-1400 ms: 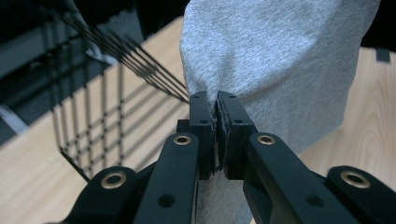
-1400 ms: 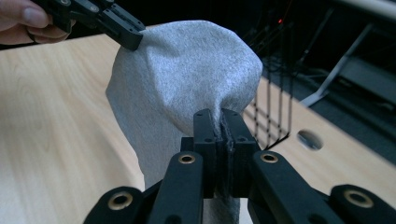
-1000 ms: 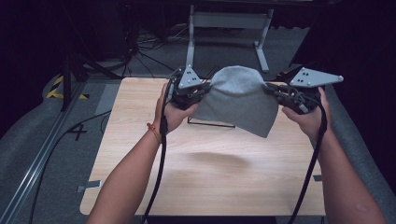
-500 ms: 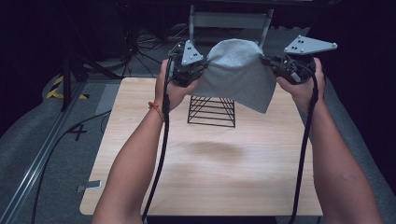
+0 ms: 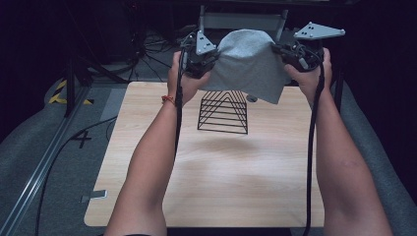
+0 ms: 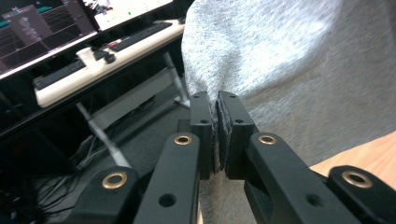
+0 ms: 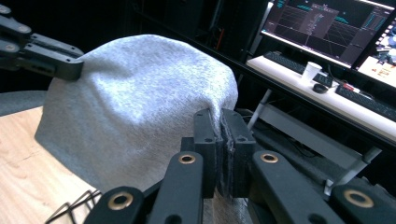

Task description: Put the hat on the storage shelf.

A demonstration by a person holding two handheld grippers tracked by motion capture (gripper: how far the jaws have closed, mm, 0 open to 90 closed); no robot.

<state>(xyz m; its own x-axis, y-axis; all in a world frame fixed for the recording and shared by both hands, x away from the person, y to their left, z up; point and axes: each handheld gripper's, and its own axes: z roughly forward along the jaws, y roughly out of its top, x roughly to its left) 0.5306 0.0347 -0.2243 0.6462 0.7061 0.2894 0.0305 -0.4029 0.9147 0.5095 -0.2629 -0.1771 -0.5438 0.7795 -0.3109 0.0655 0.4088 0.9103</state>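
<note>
I hold a soft grey knitted cloth (image 5: 248,64) in the air between my two grippers, above the far edge of the light wooden table (image 5: 211,196). My left gripper (image 5: 204,61) is fully closed on the left edge of the cloth; in the left gripper view the two black jaws press together with a thin fold of cloth (image 6: 299,70) pinched between them. My right gripper (image 5: 287,53) is also fully closed on the right edge, and the right gripper view shows the cloth (image 7: 135,102) squeezed between its jaws.

The hanging cloth hides the top of the black wire rack (image 5: 223,115) that stands on the table under it; only its lower bars are visible. In the right gripper view just a corner of the rack (image 7: 74,205) shows at the bottom edge. The lower edge of the cloth seems not to touch the rack, but from above I cannot tell this for sure.

The near half of the table is free, with much room in front of the rack. Behind the table there is a grey metal stand (image 5: 241,19), partly covered by the cloth.

On the floor at the left a mark like the digit "4" (image 5: 81,140) is readable. The monitors (image 7: 327,28) on the desk behind show graphics, too small to read.
</note>
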